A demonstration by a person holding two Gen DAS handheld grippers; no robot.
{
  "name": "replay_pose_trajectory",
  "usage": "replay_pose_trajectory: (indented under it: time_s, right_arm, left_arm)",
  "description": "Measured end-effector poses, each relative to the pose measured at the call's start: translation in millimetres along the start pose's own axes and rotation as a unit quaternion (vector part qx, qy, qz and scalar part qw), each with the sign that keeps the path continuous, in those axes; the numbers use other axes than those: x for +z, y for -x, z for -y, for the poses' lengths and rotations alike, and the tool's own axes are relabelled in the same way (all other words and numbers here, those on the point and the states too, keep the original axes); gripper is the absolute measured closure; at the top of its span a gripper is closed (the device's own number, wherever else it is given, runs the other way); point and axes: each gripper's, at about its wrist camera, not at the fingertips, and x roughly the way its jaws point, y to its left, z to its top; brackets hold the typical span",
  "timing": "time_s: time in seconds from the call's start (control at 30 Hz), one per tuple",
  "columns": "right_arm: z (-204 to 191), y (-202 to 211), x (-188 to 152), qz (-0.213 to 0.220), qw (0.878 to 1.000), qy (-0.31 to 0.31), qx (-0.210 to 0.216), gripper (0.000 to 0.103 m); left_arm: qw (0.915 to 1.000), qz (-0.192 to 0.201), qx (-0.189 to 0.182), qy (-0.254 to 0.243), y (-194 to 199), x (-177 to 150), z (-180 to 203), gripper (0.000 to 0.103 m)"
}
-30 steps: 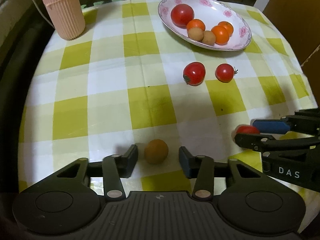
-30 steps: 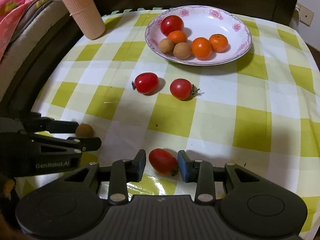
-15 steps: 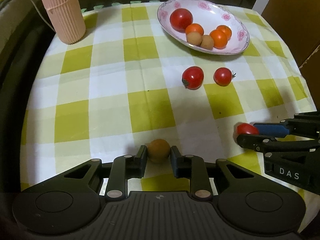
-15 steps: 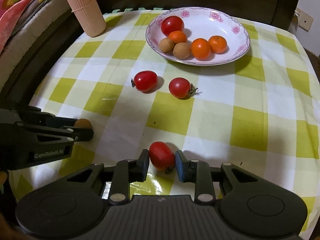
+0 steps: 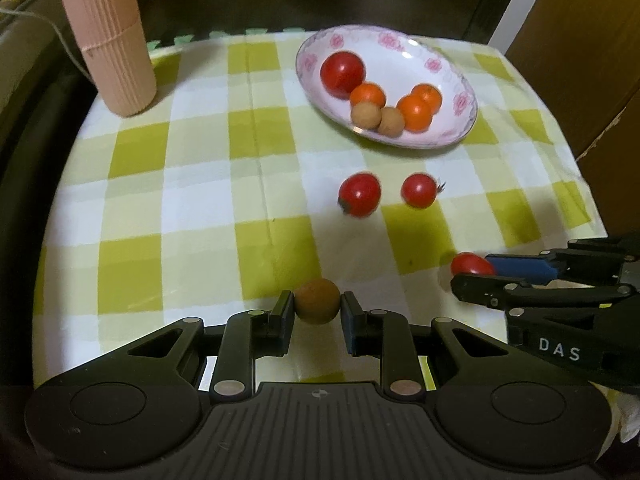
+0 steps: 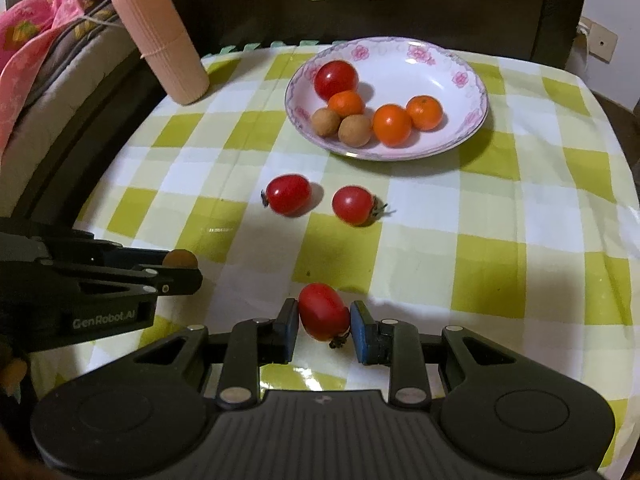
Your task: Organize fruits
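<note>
Two grippers work on a yellow-checked tablecloth (image 5: 200,216), and the flowered plate (image 6: 460,60) at its far side serves as the landmark. Far left of the plate stands a ribbed pink cylinder (image 5: 108,36); only the right wrist view shows the pink patterned fabric (image 6: 24,40) beyond it. Nearer than the plate and to its left, the left gripper (image 5: 317,304) is clamped on a small brown fruit (image 5: 317,301). The right wrist view shows just a sliver of that fruit over the finger. On the plate lie one big tomato (image 6: 335,79), three oranges and two brown fruits. Just in front of the plate, two loose tomatoes (image 6: 288,194) sit side by side. Nearer still, the right gripper (image 6: 325,316) has its pads pressed on an oblong tomato (image 6: 323,311); the left wrist view shows only its end.
</note>
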Motion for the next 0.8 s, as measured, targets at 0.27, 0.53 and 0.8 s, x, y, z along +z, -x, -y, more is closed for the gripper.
replay_pose_trajectory:
  time_s: [0.27, 0.53, 0.8]
  right_arm:
    - [7.7, 7.3, 12.8, 0.020, 1.000, -0.017, 0.001, 0.076]
    - [23.3, 9.6, 30.3, 0.039, 0.998, -0.040, -0.002, 0.076]
    - [39.0, 6.8, 53.4, 0.062, 0.996, -0.064, -0.001, 0.076]
  left_arm:
    - [0.9998, 0.015, -0.010, -0.005, 1.0, 18.9, 11.7, 0.071]
    - [0.9994, 0.029, -0.019, -0.007, -3.0, 42.5, 21.3, 0.071]
    - [0.9985, 0.046, -0.025, -0.012, -8.9, 73.3, 32.0, 0.070]
